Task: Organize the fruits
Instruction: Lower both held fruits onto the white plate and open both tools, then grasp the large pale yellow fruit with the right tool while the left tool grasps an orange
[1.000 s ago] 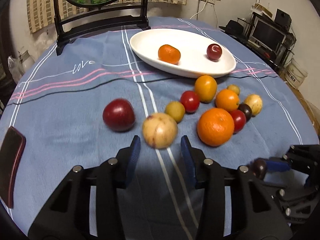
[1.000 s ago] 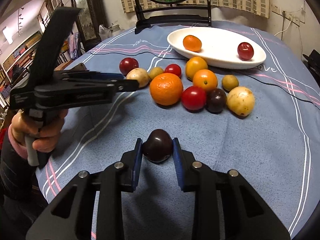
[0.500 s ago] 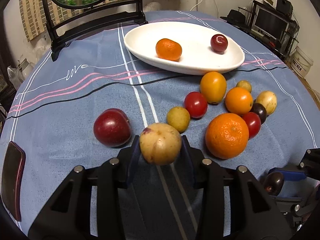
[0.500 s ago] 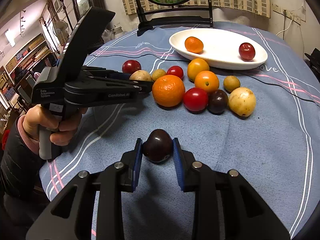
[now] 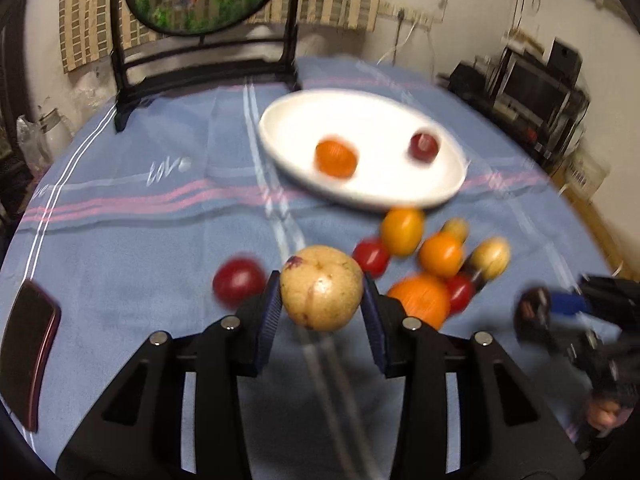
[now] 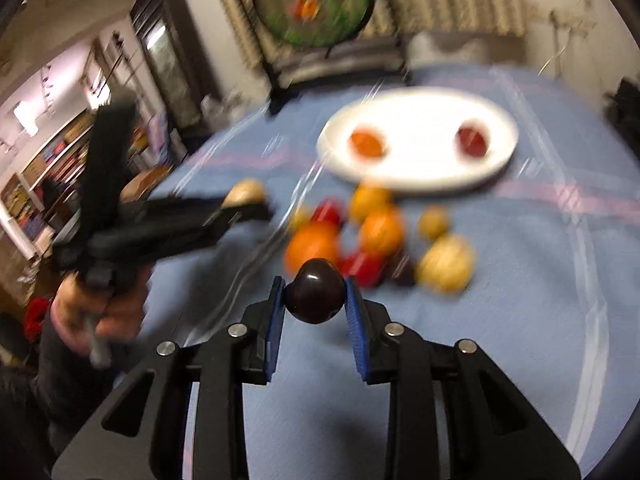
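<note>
Left gripper [image 5: 321, 307]: my jaws have just been closing and now clamp the tan fruit [image 5: 321, 288], lifted clear of the blue cloth [image 5: 140, 232]. Right gripper [image 6: 315, 312] clamps the dark plum [image 6: 315, 297]. Cloth lettering reads "love" [image 5: 168, 167]. White plate [image 5: 380, 192] lies beyond.

My left gripper [image 5: 322, 306] clamps the pale yellow speckled round fruit [image 5: 321, 287]; beyond it sits the white oval plate [image 5: 280, 136], a dark red round fruit [image 5: 239, 282] just left.

loose fruits [image 5: 424, 264] crowd the white plate's [image 5: 288, 148] near edge; bare cloth [image 5: 140, 216] lies left
</note>
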`<state>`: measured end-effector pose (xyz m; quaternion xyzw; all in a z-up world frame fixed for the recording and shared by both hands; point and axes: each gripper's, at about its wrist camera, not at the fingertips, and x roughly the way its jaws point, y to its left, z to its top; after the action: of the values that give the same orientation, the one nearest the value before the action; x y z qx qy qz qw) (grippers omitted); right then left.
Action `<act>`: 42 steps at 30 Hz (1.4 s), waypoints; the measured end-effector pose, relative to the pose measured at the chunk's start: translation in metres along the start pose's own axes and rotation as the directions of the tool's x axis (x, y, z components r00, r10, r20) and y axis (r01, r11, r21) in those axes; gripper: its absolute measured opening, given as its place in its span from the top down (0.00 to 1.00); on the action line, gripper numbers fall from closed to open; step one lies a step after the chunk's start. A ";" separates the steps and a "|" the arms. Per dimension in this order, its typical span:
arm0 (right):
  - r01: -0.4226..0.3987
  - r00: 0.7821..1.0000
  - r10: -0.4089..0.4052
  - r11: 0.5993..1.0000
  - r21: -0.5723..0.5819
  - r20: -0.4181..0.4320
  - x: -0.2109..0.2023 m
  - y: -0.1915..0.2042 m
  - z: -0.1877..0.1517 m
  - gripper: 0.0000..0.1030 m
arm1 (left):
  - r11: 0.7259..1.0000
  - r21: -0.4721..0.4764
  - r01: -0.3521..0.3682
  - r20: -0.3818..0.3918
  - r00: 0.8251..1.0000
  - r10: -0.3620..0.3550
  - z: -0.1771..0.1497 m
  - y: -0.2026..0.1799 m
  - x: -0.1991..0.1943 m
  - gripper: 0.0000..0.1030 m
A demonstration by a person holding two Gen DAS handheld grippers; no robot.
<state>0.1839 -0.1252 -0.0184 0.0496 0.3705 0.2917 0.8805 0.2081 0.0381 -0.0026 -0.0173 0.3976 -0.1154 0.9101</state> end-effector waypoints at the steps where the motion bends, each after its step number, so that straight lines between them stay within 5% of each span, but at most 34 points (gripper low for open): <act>1: 0.014 0.999 -0.014 1.000 0.006 0.030 0.000 -0.005 0.012 0.71 | 1.000 0.001 0.005 0.017 1.000 -0.005 0.010 -0.004 0.000 0.62; 9: 0.184 0.978 -0.190 0.980 0.075 0.088 0.058 -0.055 0.090 0.71 | 0.999 -0.012 0.052 0.045 0.998 -0.051 0.081 -0.041 0.043 0.62; 24: 0.220 0.975 -0.217 0.974 0.060 -0.048 0.105 -0.089 0.094 0.71 | 0.999 -0.039 -0.018 -0.071 0.997 0.015 0.117 -0.040 0.126 0.61; 26: 0.220 0.975 -0.218 0.974 0.056 -0.042 0.103 -0.087 0.093 0.69 | 0.999 -0.032 -0.026 -0.070 0.997 0.023 0.116 -0.042 0.123 0.55; 28: 0.218 0.976 -0.216 0.975 0.050 -0.044 0.102 -0.085 0.093 0.67 | 0.999 -0.028 -0.034 -0.060 0.998 0.032 0.116 -0.044 0.112 0.25; 30: 0.212 0.977 -0.211 0.976 0.045 -0.035 0.095 -0.083 0.092 0.66 | 0.998 -0.023 -0.056 -0.005 0.998 0.056 0.115 -0.045 0.090 0.20; 32: 0.207 0.978 -0.206 0.977 0.043 -0.018 0.085 -0.080 0.091 0.49 | 0.998 -0.011 -0.060 0.031 0.998 0.061 0.112 -0.044 0.070 0.13; 34: 0.199 0.980 -0.200 0.979 0.039 0.019 0.072 -0.076 0.091 0.46 | 0.998 -0.022 -0.065 0.085 0.994 0.067 0.103 -0.038 0.046 0.04; 37: 0.191 0.979 -0.192 0.981 0.030 0.064 0.055 -0.069 0.087 0.42 | 0.996 -0.039 -0.081 0.119 0.989 0.085 0.079 -0.024 0.027 0.03; 42: 0.198 0.979 -0.199 0.980 0.031 0.037 0.046 -0.067 0.067 0.42 | 0.986 -0.078 -0.151 0.072 0.985 0.156 0.035 -0.004 0.019 0.03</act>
<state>0.2870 -0.1469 -0.0197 0.0300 0.3600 0.1964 0.9115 0.2450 0.0277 0.0084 -0.0240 0.3657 -0.0297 0.9299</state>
